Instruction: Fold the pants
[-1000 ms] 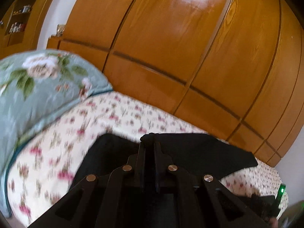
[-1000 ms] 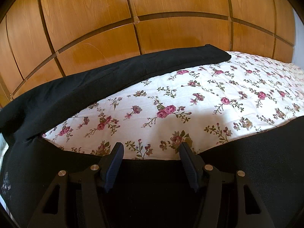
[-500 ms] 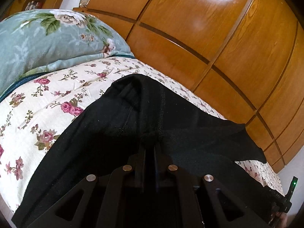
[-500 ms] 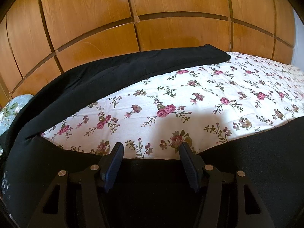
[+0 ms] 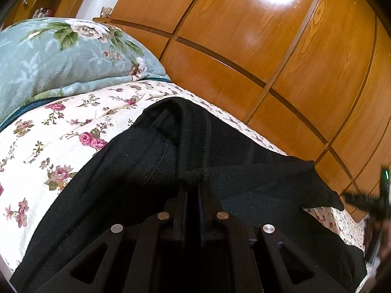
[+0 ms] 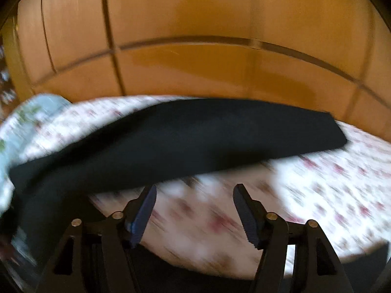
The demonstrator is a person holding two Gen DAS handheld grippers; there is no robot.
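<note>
Left tool (image 5: 192,188) pinching pants (image 5: 146,171), right tool (image 6: 193,210) — seemingly — empty

Pants (image 5: 151,171): black knit cloth, matt, stitched seams. Wardrobe (image 5: 281,61), upper right: glossy varnished wood. Bedsheet (image 5: 48,141): floral cloth, probably cotton. Fingers (image 6: 144,210): matt plastic.

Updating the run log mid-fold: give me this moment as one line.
left gripper: shut on black pants | right gripper: open, holding nothing | pants: lying across floral bed sheet | right view: motion-blurred
</note>
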